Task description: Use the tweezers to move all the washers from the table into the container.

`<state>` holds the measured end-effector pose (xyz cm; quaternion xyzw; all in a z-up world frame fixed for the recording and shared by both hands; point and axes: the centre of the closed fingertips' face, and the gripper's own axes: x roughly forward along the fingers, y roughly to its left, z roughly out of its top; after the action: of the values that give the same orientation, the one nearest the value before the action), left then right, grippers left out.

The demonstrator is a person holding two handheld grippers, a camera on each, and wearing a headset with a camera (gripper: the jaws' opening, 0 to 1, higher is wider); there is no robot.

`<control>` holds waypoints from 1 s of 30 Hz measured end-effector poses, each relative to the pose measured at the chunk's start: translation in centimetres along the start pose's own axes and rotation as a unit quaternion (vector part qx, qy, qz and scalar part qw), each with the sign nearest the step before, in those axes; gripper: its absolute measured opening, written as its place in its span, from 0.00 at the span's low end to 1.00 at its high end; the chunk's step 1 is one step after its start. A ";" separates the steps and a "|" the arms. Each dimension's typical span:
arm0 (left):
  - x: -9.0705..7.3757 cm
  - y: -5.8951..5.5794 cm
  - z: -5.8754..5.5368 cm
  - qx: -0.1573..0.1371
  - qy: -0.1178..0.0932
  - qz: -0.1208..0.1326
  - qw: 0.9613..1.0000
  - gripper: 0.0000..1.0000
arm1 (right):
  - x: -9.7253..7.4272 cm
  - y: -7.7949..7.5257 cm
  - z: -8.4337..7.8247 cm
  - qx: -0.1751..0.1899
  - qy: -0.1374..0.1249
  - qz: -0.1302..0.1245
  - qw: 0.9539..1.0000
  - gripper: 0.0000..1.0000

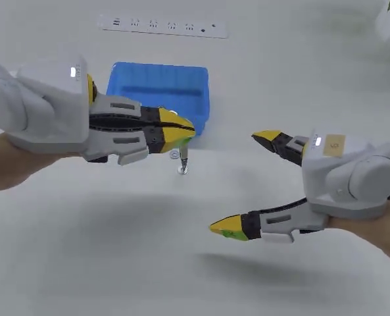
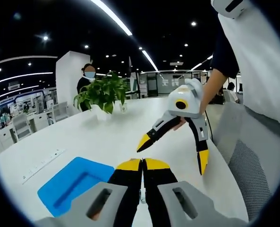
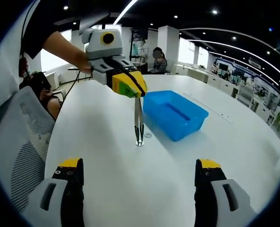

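Washers of this kind we judge to be light, thin, stiff and slick on a smooth white table. The hold therefore belongs across the rim, one tweezer tip in the hole and one outside (a flat pinch from above would likely skate off). Nearest us the right gripper hangs above the table with its jaws spread wide and nothing between them. Further out the left gripper has its jaws pressed together on the upper end of the tweezers, which point straight down with their tips at the table surface. The right gripper view shows the two tweezer arms drawn nearly together at the bottom; whether they have anything pinched we cannot tell. One small washer lies flat on the table just beside those tips, between them and the blue container, which sits near behind. Beyond the container a white power strip lies along the table's far side
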<state>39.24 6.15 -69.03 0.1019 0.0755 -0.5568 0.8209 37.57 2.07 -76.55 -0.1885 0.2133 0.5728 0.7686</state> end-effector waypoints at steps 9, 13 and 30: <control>-0.1 0.5 0.7 -0.023 -0.015 0.008 1.000 0.04 | 0.1 0.4 -0.3 0.011 -0.003 0.003 1.000 0.98; -0.2 0.5 0.7 -0.024 -0.014 0.011 1.000 0.04 | 0.2 0.5 -0.2 0.016 -0.004 0.004 1.000 0.98; -0.2 0.3 -0.1 -0.035 -0.005 0.007 0.999 0.04 | 0.4 0.7 -0.2 0.025 -0.006 0.009 1.000 0.97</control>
<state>39.45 6.47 -69.09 0.0708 0.0907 -0.5481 0.8285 36.97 2.51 -76.97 -0.1641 0.2246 0.5750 0.7694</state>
